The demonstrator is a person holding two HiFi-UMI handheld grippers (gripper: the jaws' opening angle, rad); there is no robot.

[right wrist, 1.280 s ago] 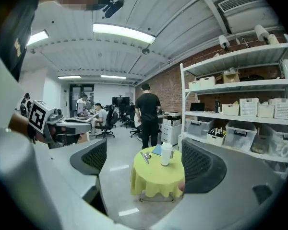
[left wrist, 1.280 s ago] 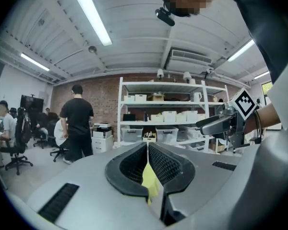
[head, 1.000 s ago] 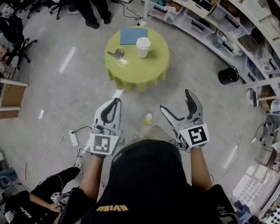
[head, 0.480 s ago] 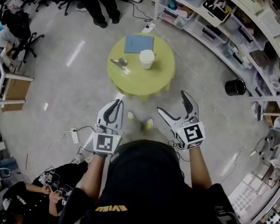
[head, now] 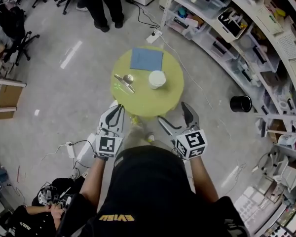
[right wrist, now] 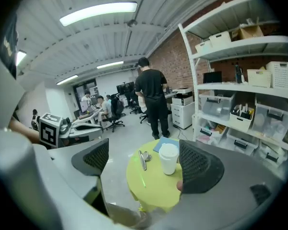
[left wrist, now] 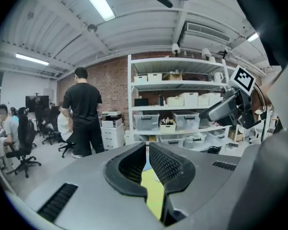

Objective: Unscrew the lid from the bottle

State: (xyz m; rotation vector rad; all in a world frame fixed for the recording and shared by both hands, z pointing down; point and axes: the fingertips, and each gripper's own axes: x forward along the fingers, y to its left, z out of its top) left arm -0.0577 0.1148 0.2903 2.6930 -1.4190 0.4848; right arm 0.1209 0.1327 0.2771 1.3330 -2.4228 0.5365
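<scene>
Head view: our left gripper (head: 119, 107) is shut and empty, our right gripper (head: 173, 111) wide open. A fast reach could tip the bottle (head: 157, 79).

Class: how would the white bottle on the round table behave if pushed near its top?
The white bottle stands upright and looks narrower at its base than its lid, so a high push would probably tip it. Being round, it would likely roll across the table afterwards. Its smooth wall may slip.
</scene>
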